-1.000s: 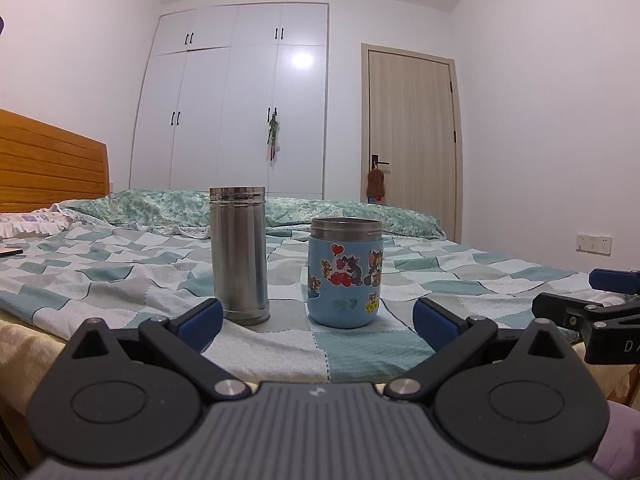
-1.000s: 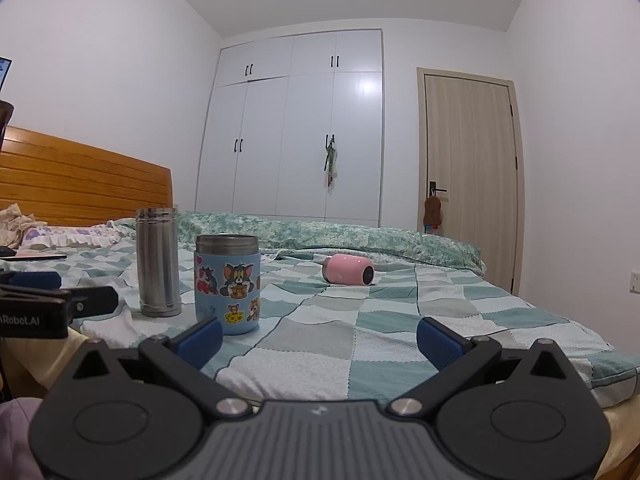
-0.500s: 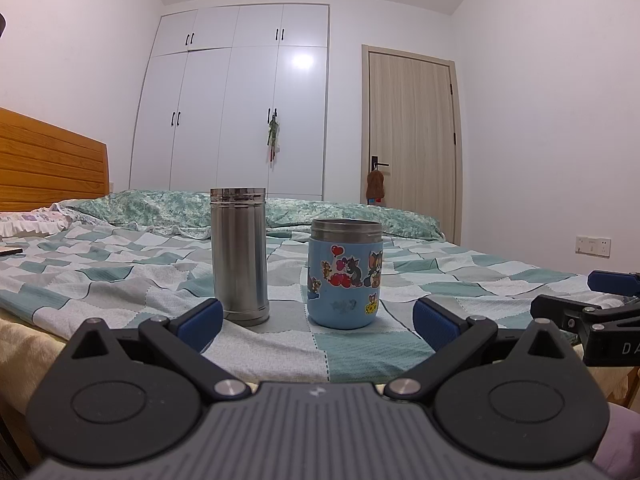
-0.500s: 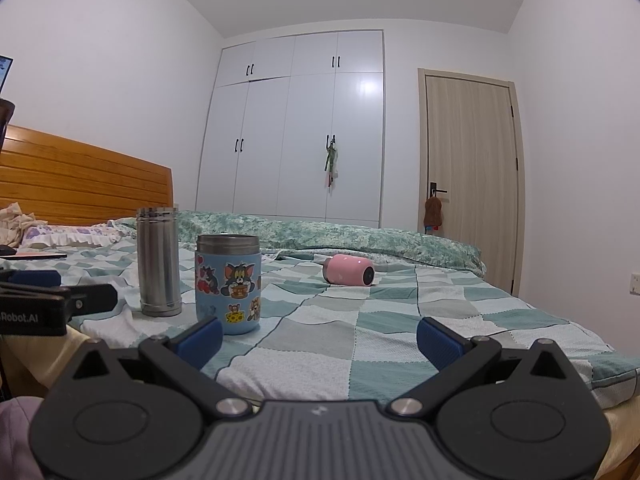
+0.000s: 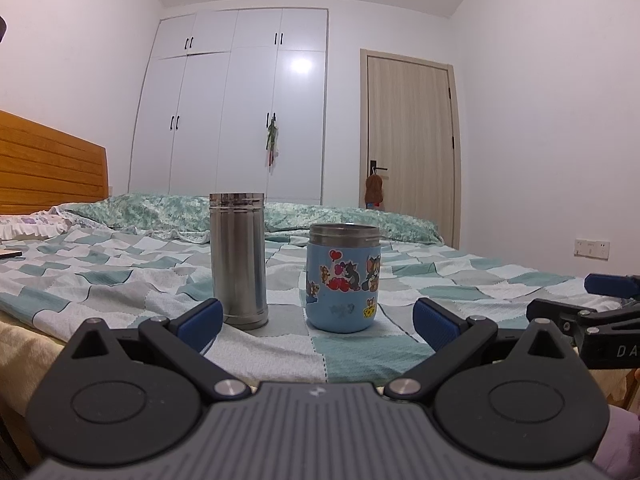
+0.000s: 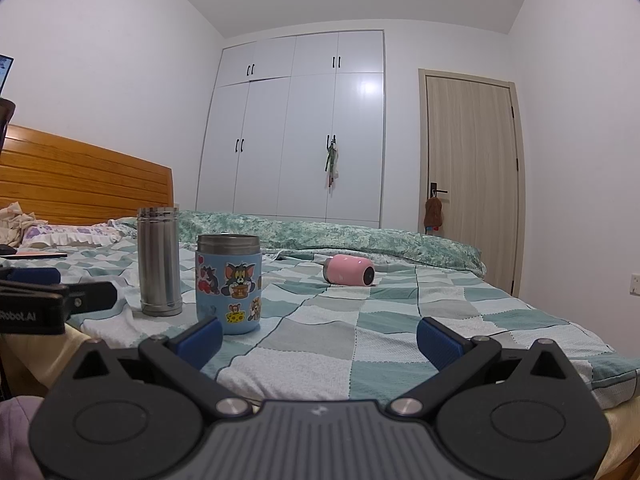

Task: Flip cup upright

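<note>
A pink cup lies on its side far out on the checked bedspread, seen only in the right wrist view. A tall steel flask and a blue cartoon-sticker cup stand upright near the bed's front edge; they also show in the right wrist view, the flask left of the blue cup. My left gripper is open and empty, just short of these two. My right gripper is open and empty at the bed's edge, well short of the pink cup.
The right gripper's fingers show at the right edge of the left wrist view. A wooden headboard stands to the left; folded green bedding lies along the bed's far side. A white wardrobe and a door stand behind.
Both views have shifted very slightly; the cups and flask have not moved and both grippers stay open.
</note>
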